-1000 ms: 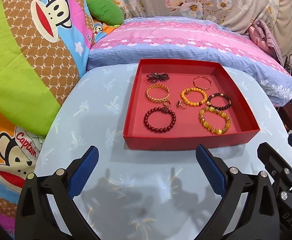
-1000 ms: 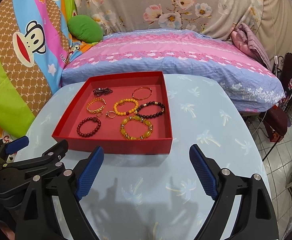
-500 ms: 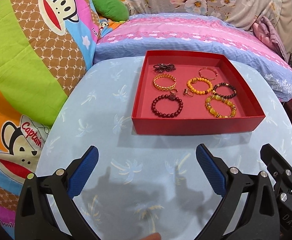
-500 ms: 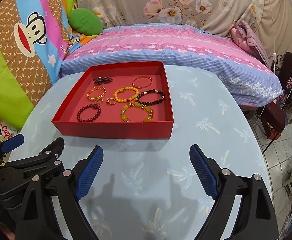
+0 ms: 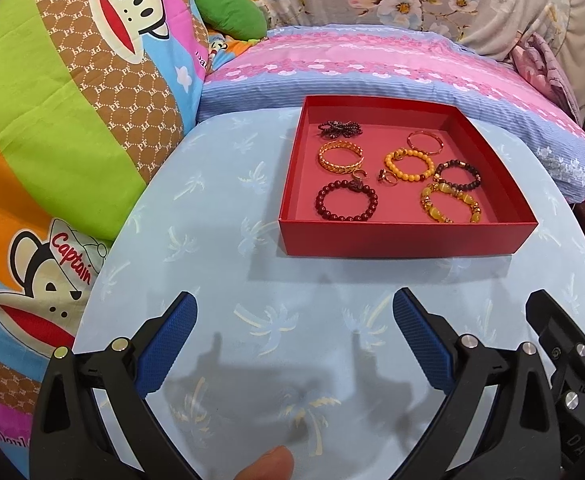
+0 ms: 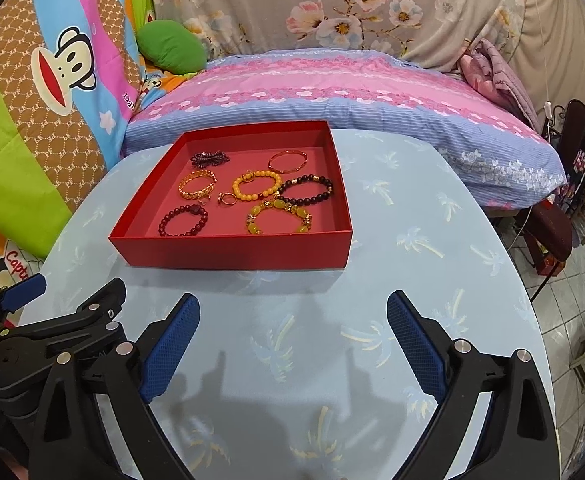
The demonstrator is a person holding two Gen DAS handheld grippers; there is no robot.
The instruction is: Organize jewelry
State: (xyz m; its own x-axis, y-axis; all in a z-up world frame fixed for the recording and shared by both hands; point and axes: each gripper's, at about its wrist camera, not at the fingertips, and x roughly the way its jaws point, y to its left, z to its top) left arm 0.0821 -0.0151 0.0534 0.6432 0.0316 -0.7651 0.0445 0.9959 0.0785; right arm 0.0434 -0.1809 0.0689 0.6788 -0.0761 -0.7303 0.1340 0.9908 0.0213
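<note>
A shallow red box (image 5: 406, 236) (image 6: 232, 250) stands on the pale blue table. Several bracelets and small rings lie inside: a dark red bead bracelet (image 5: 346, 202) (image 6: 183, 220), a gold chain bracelet (image 5: 339, 156), an orange bead bracelet (image 5: 409, 165) (image 6: 257, 185), a yellow stone bracelet (image 5: 450, 202) (image 6: 278, 216), a black bead bracelet (image 5: 457, 175), a thin gold bangle (image 5: 425, 141) and a dark bead cluster (image 5: 339, 128). My left gripper (image 5: 294, 332) is open and empty, well short of the box. My right gripper (image 6: 292, 330) is open and empty beside it.
The round table (image 5: 212, 208) is covered with a palm-print cloth. A pink and blue striped pillow (image 5: 372, 64) lies behind the box. Cartoon monkey bedding (image 5: 72, 100) rises on the left. The floor and a chair (image 6: 552, 232) lie beyond the table's right edge.
Both grippers have drawn back from the red box, which now sits farther away. Both stay open and empty. The jewelry has not moved.
</note>
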